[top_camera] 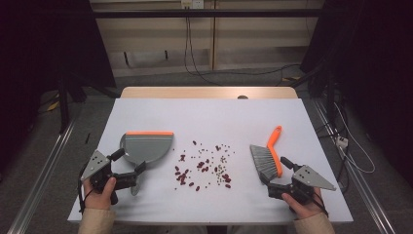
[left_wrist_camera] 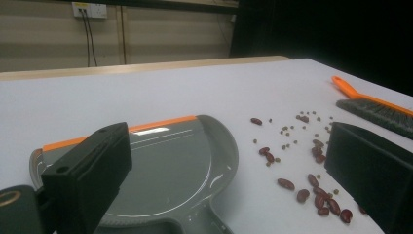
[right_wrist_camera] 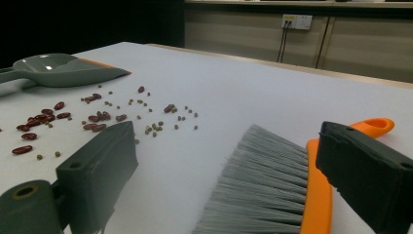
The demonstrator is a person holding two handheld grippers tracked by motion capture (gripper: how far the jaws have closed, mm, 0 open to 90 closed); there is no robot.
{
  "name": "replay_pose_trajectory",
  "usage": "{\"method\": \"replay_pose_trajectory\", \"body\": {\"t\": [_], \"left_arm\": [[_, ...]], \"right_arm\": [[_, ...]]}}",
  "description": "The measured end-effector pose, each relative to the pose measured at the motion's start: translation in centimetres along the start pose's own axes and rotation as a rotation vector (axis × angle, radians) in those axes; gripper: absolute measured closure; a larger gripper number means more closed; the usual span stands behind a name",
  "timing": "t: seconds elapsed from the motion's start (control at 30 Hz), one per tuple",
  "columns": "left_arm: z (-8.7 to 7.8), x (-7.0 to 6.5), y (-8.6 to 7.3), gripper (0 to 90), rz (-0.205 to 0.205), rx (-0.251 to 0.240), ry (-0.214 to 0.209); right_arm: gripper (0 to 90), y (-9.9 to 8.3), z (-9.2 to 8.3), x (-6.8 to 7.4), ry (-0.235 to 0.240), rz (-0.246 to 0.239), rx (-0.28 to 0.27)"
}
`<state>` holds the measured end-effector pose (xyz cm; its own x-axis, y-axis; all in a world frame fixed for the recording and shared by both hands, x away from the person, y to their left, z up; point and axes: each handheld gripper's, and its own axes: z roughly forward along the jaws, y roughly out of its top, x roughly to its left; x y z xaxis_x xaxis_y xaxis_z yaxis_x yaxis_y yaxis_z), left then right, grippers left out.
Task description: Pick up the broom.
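White worktop (top_camera: 209, 117) runs out to a wooden strip at its far edge, with dark floor and cables beyond; I see plenty of bare surface across the far half and along the near edge between my hands.

My left gripper (top_camera: 138, 176) sits near the near-left corner, its fingers (left_wrist_camera: 87, 175) spread wide with nothing between the pads. They straddle the handle end of the grey dustpan (top_camera: 146, 147), which lies flat just beyond them, its orange lip (top_camera: 149, 133) facing the far side. I cannot tell whether either finger touches the handle.

My right gripper (top_camera: 267, 181) sits near the near-right corner, its fingers (right_wrist_camera: 97, 170) also wide apart and gripping nothing. The brush (top_camera: 269, 158) lies flat just ahead, grey bristles toward me and orange handle angled away to the far right; in the right gripper view its bristle end lies between the two fingers, with the right finger close over the orange back.

Scattered beans (top_camera: 204, 165), red and small green, lie in the middle between dustpan and brush, well clear of every edge.
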<state>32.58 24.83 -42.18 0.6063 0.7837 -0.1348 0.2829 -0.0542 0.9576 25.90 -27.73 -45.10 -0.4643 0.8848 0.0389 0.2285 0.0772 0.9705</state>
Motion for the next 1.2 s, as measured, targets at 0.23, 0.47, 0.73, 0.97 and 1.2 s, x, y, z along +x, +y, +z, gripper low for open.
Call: {"method": "replay_pose_trajectory", "body": {"t": [0.23,0.47,0.73,0.97,1.2], "left_arm": [[0.1,0.0,0.1,3.1,-0.002,-0.005,-0.006],[0.1,0.0,0.1,3.2,0.004,-0.005,-0.008],[0.2,0.0,0.1,3.2,-0.005,-0.006,-0.007],[0.1,0.0,0.1,3.3,-0.008,-0.009,-0.004],[0.1,0.1,0.1,3.3,-0.009,-0.009,-0.003]], "right_arm": [[5.8,0.2,0.1,0.0,-0.020,-0.012,0.005],[5.5,0.8,0.6,-0.5,-0.047,-0.019,0.018],[5.1,1.8,2.3,-1.8,-0.117,-0.001,0.086],[3.4,2.6,3.7,-3.2,-0.160,0.024,0.111],[6.1,3.1,5.6,-4.4,-0.210,0.071,0.176]]}}
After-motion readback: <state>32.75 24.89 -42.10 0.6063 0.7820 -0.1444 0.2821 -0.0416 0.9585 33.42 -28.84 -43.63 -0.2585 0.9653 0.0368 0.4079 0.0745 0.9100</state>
